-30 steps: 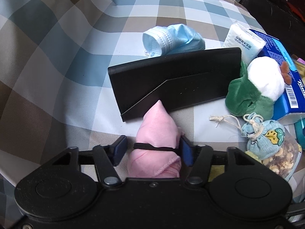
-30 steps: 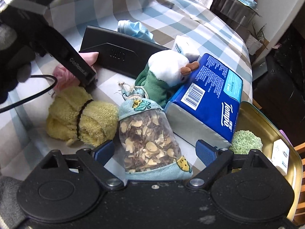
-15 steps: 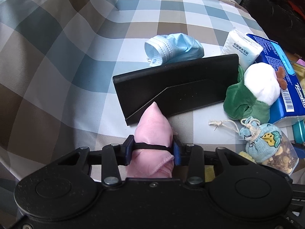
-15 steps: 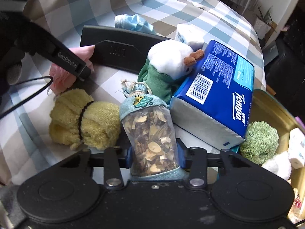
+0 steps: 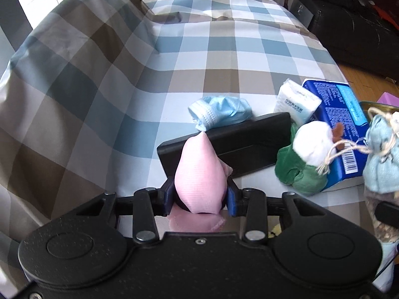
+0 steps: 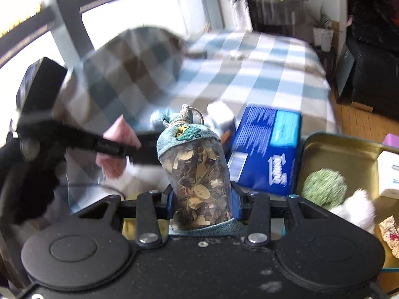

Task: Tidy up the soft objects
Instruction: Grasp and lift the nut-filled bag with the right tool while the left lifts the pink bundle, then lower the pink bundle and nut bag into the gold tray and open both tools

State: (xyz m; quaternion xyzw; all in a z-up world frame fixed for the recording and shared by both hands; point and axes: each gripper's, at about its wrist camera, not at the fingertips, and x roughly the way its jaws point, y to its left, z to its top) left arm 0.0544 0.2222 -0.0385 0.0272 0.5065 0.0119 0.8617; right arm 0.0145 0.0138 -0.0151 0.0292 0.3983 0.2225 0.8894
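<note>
My left gripper [image 5: 200, 198] is shut on a rolled pink cloth [image 5: 199, 174] and holds it lifted above the checked tablecloth [image 5: 124, 74]. My right gripper [image 6: 202, 203] is shut on a clear sachet of dried leaves with a blue cloth top [image 6: 198, 172], also lifted; the sachet shows at the right edge of the left wrist view [image 5: 381, 159]. A green and white plush [image 5: 305, 159] lies beside a black case [image 5: 232, 144]. The right wrist view is blurred by motion.
A blue face mask [image 5: 222, 112], a white tissue pack [image 5: 298, 102] and a blue Tempo tissue pack [image 6: 269, 149] lie on the table. A gold tin tray [image 6: 321, 149] at the right holds a green ball [image 6: 324, 186] and other soft items.
Both grippers closed on their objects, the left on the pink cloth and the right on the sachet, then lifted them off the table. The views tilted up.
</note>
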